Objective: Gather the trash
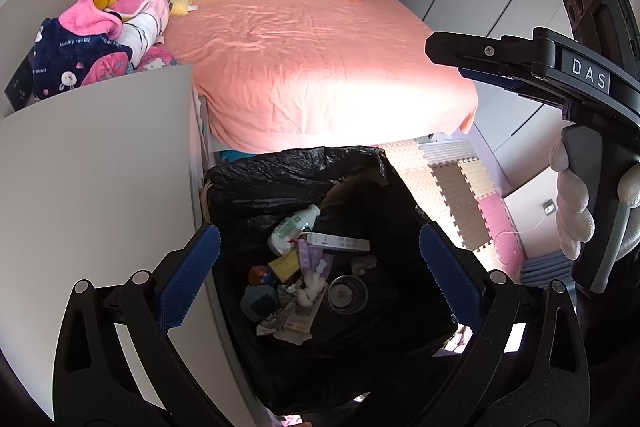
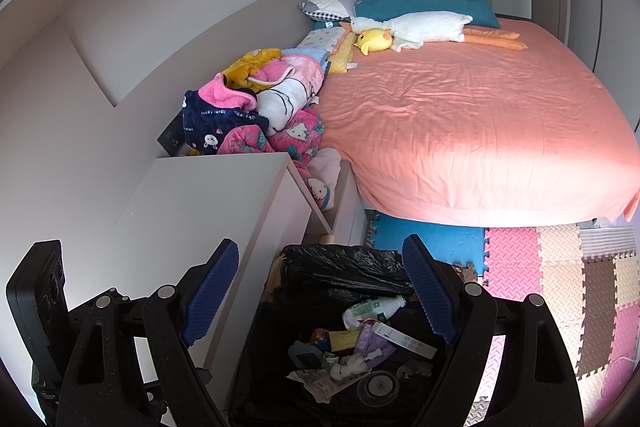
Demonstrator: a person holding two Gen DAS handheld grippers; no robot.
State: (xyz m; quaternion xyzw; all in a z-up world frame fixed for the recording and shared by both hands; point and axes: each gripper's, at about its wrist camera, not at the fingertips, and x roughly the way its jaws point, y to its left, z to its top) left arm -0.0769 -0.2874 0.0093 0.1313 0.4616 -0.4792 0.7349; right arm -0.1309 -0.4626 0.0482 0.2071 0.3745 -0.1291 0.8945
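- Since both claws hang over the trash bin [image 1: 304, 187] with nothing between their pads, the left gripper [image 1: 320, 267] is spread wide and empty, and the right gripper [image 2: 320, 291] is spread wide and empty too.
- Trash already lies inside the bin, which stands on the floor just beside the white cabinet [image 1: 100, 167] and near the foot corner of the bed [image 1: 320, 59].
- Inside the bin, the plastic bottle [image 1: 292, 225] lies on its side toward the bed end; judged light, stiff and a bit slippery, best pinched across its body.
- Touching the bottle on its near side is a long white box [image 1: 340, 242]; it looks light and rigid, and the narrow sides offer the surest hold.
- Farther from the bed sits a clear plastic cup [image 1: 347, 294], upright; probably thin and crushable, so a gentle pinch on the rim suits it.
- Beside the cup lie crumpled tissue [image 1: 310, 289] and wrappers, soft and nearly weightless.
- Lining the bin, the black bag [image 2: 340, 267] is limp and slick; gathering it would call for pinching a bunched fold at the rim.
- Writing: "DAS" shows on the right gripper's body in the left wrist view; a navy garment [image 2: 216, 123] on the bed reads "lucky rabbit". The bottle's green label is too small to read.
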